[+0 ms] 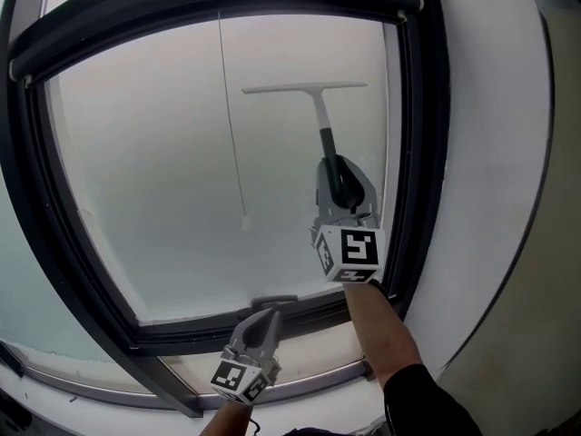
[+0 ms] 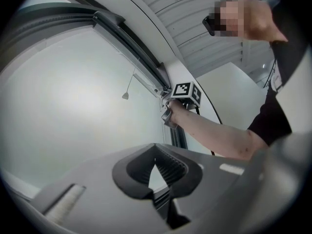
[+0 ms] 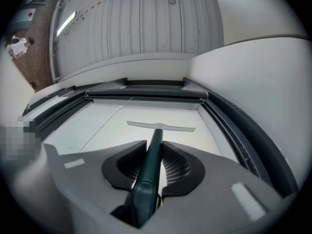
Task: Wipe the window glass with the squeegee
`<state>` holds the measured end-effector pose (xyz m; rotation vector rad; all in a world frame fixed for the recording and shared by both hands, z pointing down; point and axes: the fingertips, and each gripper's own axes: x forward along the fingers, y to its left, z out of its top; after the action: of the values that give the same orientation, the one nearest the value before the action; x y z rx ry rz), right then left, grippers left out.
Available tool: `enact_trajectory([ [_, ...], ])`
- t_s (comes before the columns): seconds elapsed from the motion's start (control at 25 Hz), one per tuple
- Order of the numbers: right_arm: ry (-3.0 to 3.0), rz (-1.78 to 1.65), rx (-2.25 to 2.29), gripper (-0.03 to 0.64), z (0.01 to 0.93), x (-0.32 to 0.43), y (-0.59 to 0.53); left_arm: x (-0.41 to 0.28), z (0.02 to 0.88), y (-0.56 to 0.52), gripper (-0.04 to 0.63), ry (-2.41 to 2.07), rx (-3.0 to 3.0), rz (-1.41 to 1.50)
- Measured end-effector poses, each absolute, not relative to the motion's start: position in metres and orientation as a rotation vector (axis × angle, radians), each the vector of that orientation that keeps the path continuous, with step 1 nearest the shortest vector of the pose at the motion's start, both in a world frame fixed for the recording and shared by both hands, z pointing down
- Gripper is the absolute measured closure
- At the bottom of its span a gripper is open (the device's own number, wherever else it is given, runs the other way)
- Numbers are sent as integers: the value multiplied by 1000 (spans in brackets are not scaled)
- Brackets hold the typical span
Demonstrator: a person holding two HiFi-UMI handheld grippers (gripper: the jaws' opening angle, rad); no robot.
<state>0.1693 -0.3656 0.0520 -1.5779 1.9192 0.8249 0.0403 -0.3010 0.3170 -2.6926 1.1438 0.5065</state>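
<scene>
Since your right gripper [image 3: 155, 147] is clamped on the dark handle of the squeegee [image 1: 320, 116], blade high on the right of the window glass [image 1: 154, 180], expect a light, stiff tool. Smooth handle may twist: hold mid-handle, firmly. Left gripper [image 1: 261, 323]: jaws together, empty, by the bottom frame [image 1: 182, 332].

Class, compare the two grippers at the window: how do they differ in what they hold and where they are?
The right gripper is shut on the squeegee handle; the left gripper is shut on nothing. The right gripper is high over the glass; the left gripper sits low, by the bottom frame. Both point up toward the glass.
</scene>
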Motion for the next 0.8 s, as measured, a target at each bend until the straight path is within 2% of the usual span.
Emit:
enact_trajectory([
  [0.8, 1890, 865, -1628, 518, 85, 162, -375, 38, 332, -314, 597, 1162, -2727, 478],
])
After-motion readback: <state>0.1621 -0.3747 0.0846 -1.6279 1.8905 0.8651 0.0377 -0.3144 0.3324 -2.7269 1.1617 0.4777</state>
